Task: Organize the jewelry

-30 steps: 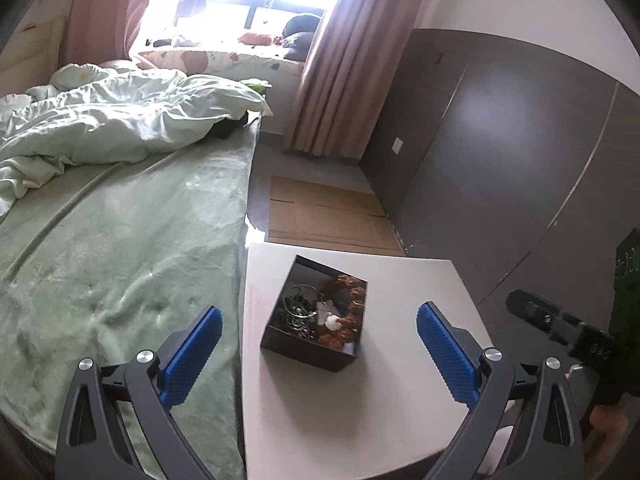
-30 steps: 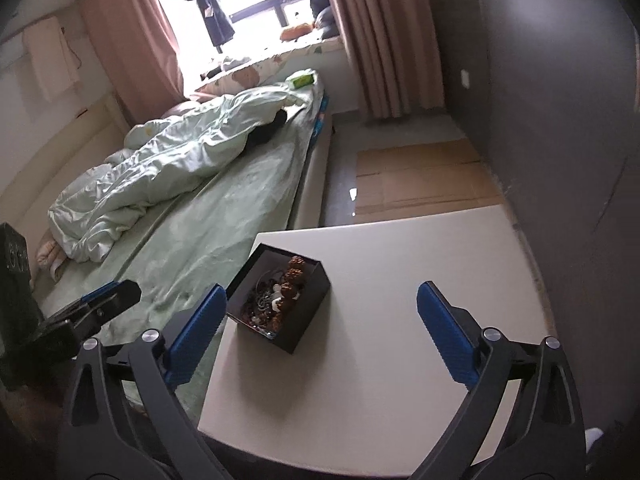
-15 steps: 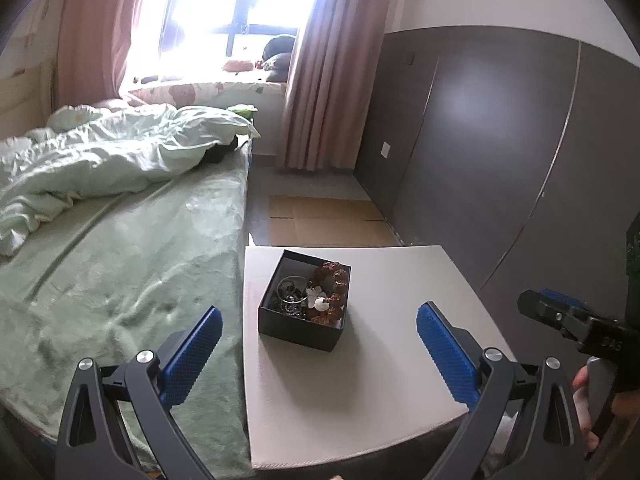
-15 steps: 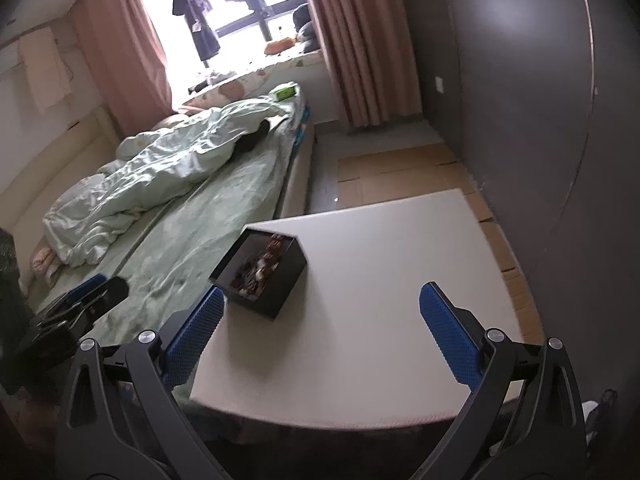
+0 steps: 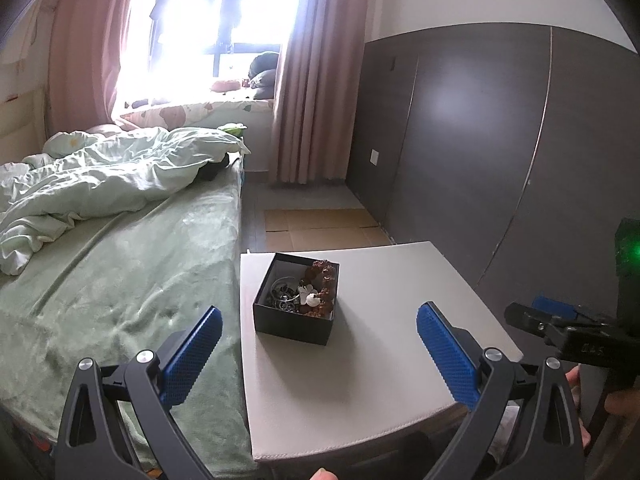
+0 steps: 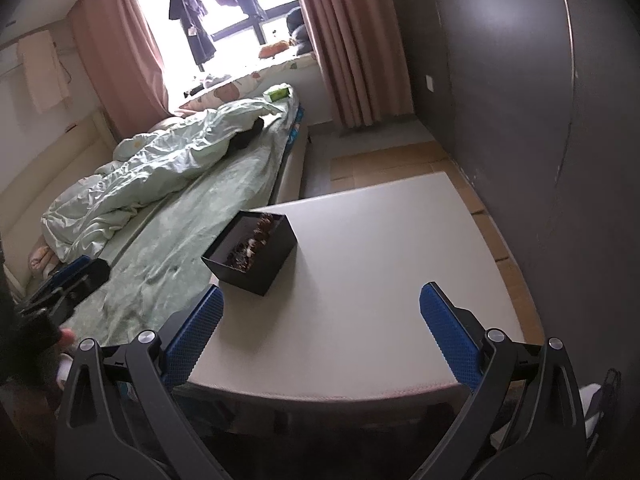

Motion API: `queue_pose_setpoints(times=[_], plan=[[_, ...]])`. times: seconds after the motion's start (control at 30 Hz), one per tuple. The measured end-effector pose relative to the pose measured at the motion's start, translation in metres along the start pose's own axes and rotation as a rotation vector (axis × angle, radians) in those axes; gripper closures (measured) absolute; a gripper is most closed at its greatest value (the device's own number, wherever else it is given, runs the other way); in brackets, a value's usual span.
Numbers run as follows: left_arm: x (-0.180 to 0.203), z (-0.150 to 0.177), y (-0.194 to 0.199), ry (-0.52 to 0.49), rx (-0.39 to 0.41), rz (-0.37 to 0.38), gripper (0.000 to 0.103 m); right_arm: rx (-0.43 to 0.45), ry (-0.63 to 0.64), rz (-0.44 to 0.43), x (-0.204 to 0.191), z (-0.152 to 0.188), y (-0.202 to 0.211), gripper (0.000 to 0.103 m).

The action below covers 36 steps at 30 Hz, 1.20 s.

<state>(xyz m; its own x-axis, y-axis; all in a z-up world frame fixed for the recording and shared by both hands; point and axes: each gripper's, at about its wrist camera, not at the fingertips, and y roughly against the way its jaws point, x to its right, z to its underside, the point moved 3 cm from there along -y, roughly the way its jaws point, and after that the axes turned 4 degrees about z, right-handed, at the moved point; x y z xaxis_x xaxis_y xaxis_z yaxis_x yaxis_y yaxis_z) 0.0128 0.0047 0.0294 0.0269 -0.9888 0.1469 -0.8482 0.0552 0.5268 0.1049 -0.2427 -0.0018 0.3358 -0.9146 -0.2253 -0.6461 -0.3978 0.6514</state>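
Note:
A black open box [image 5: 296, 320] stands on a pale square table [image 5: 380, 360] near its left edge. Inside lie a brown bead bracelet [image 5: 322, 284], silver chains [image 5: 282, 294] and a white piece [image 5: 310, 299]. The box also shows in the right wrist view [image 6: 260, 258]. My left gripper [image 5: 318, 350] is open and empty, held back from the box over the table's near part. My right gripper [image 6: 320, 336] is open and empty, above the table's near edge, with the box ahead to the left. The right gripper shows at the right in the left wrist view [image 5: 560, 326].
A bed with a green sheet [image 5: 120, 280] and a rumpled quilt [image 5: 100, 176] runs along the table's left side. A dark wardrobe wall [image 5: 500, 140] stands on the right. Flat cardboard [image 5: 320, 226] lies on the floor beyond the table.
Both grippers have pulled back and tilted up from the table, so the box looks farther away and more of the room shows. Both stay open.

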Motion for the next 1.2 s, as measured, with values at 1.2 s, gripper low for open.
queue_pose_setpoints(times=[1.2], plan=[[-0.009,-0.004,0.001,-0.007,0.030,-0.019,0.008,0.008,0.017,0.025,-0.003,0.003,-0.005,0.005]])
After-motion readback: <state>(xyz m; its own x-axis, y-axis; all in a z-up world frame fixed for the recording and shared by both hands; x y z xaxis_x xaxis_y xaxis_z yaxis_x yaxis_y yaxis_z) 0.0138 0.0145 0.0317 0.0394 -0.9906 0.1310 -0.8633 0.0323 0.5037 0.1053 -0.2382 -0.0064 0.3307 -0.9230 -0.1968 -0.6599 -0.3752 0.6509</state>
